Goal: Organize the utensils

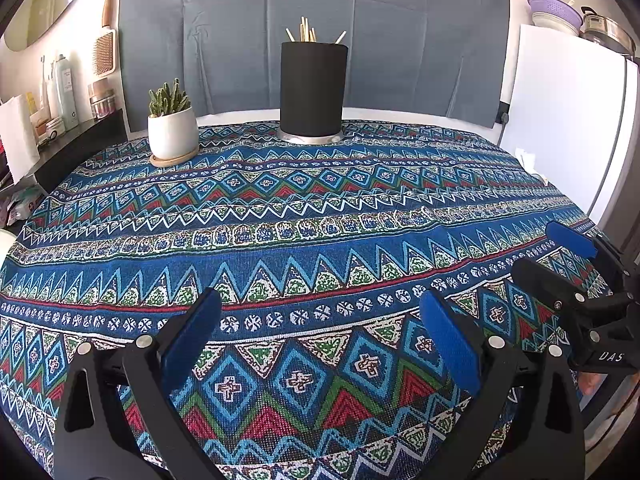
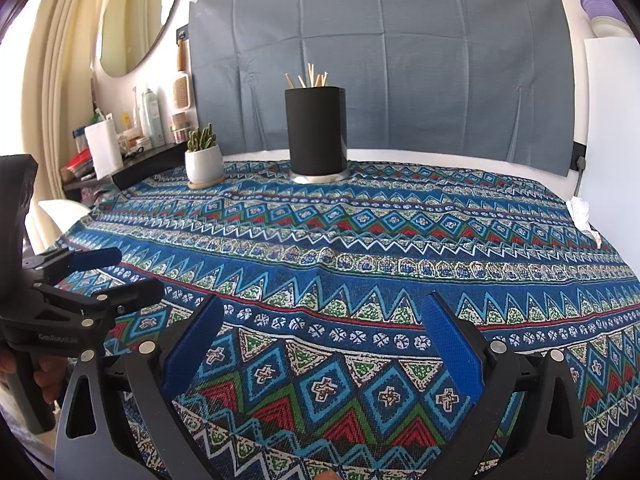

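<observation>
Looks finished, or nearly so: wooden utensils (image 1: 308,32) stand upright in the black holder (image 1: 311,88) at the far side of the patterned tablecloth (image 1: 320,220), tips poking above the rim, none left loose on the cloth. Left gripper (image 1: 320,344) spread wide and empty, hovering low over the near edge; right gripper (image 2: 324,344) likewise parted, holding nothing (parked side by side, probably drawn back for a clear view). Holder well apart from both, straight ahead, beside the potted cactus (image 1: 172,128)

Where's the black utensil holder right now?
The black utensil holder stands upright at the table's far edge, centred in both wrist views, just right of the potted cactus and before the grey backdrop.
</observation>
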A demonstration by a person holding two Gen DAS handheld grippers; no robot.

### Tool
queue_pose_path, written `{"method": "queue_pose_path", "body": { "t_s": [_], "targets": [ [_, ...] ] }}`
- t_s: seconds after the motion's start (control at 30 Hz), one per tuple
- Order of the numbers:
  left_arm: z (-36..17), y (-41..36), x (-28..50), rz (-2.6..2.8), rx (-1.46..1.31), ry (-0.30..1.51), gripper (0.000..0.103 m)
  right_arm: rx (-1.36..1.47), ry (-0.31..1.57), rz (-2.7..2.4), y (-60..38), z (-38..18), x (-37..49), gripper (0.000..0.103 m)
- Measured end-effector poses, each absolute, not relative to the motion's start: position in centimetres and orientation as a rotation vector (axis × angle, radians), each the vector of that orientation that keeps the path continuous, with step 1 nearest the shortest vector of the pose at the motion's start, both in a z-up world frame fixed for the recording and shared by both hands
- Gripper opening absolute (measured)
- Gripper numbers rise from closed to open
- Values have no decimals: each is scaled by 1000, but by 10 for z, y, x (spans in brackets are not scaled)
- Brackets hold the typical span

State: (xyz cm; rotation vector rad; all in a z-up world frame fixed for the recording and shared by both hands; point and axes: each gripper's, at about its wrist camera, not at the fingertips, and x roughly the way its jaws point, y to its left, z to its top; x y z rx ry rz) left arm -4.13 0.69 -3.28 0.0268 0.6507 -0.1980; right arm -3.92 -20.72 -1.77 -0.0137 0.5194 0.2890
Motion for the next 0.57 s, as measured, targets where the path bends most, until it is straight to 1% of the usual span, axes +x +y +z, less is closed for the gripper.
{"method": "queue_pose_path", "body": {
  "t_s": [0.57],
  "targets": [
    [-34,13,-35,-197,1,681,97,-19,531,292,-206,-18,-40,95]
  ]
}}
